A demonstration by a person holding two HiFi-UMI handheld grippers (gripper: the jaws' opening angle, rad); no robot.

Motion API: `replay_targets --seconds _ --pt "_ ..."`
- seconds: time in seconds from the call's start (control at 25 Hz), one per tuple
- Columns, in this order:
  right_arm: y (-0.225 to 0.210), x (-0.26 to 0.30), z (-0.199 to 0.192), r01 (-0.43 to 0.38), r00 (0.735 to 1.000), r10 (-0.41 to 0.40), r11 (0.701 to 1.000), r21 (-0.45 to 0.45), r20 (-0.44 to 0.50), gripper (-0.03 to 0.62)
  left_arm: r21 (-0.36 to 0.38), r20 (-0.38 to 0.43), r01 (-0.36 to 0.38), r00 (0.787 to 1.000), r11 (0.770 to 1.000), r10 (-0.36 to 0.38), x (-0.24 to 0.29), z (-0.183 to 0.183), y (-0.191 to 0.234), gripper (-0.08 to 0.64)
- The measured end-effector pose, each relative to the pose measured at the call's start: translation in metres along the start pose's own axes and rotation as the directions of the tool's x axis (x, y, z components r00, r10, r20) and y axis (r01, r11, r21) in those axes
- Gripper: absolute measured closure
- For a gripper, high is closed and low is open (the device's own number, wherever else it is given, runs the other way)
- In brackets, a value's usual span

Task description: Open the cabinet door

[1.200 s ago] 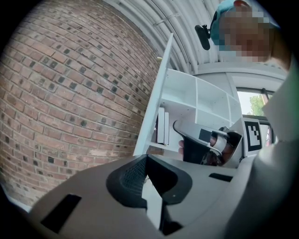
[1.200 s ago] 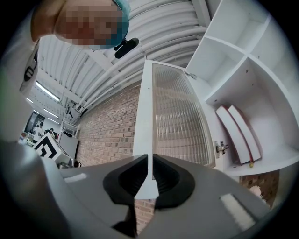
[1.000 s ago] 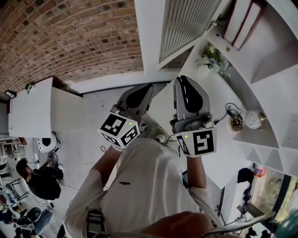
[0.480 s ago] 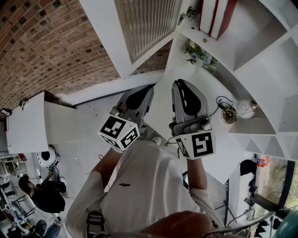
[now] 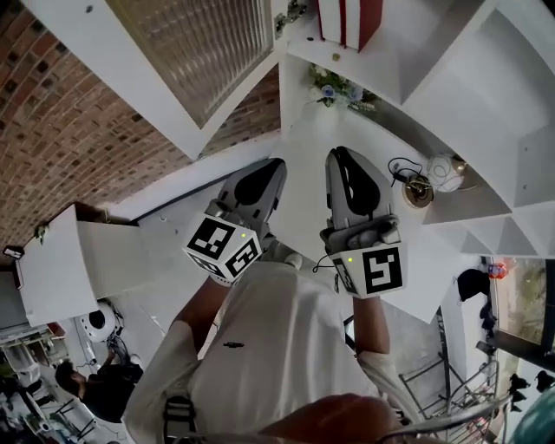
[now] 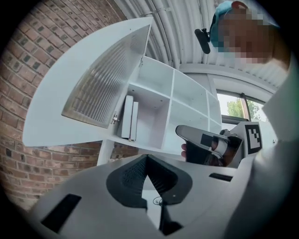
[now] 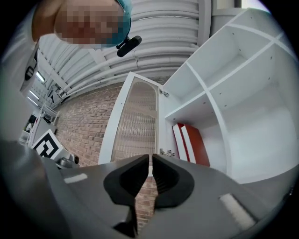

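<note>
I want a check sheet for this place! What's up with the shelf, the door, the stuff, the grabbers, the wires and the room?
Surface: white shelf, mostly bare.
Job's things: cabinet door with ribbed glass, swung wide open, away from the shelves.
Clutter: red and white books standing upright; flowers; white ball; small brass thing beside the ball.
Grippers: left gripper jaws together, nothing between them; right gripper jaws together, nothing between them. Neither touches the door.
Cables: thin dark cable looping by the brass thing.
Surroundings: brick wall; another person far off at a desk.
</note>
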State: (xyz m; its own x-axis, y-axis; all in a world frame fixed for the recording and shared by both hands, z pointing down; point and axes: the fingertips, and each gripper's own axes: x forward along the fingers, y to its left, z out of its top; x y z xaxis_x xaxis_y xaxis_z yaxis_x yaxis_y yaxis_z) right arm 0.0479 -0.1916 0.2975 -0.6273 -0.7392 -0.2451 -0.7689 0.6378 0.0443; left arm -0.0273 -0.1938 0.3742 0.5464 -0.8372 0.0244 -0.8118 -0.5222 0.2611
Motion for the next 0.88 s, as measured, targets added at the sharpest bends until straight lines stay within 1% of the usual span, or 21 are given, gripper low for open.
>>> replay_targets --seconds 0.24,0.44,0.64,0.88 --pt "-0.033 -0.021 0.003 0.084 0.996 -0.084 0.996 -0.036 -0.01 0.573 0.009 -0.008 0.041 0.999 0.999 -0.041 0.018 -0.002 -0.013 0.551" --pt "-0.058 -0.038 0.001 0.147 0.988 -0.149 0.988 -0.055 -0.033 0.574 0.018 -0.01 0.05 0.999 0.999 -0.05 0.024 -0.001 -0.015 0.551" --pt "-0.078 -0.059 -0.009 0.206 0.975 -0.21 0.977 -0.057 -0.071 0.577 0.036 -0.009 0.056 0.998 0.998 -0.056 0.028 0.002 -0.017 0.551" --pt "-0.097 -0.082 -0.014 0.274 0.956 -0.279 0.959 -0.071 -0.084 0.577 0.063 -0.006 0.074 0.997 0.995 -0.074 0.031 0.003 -0.024 0.551"
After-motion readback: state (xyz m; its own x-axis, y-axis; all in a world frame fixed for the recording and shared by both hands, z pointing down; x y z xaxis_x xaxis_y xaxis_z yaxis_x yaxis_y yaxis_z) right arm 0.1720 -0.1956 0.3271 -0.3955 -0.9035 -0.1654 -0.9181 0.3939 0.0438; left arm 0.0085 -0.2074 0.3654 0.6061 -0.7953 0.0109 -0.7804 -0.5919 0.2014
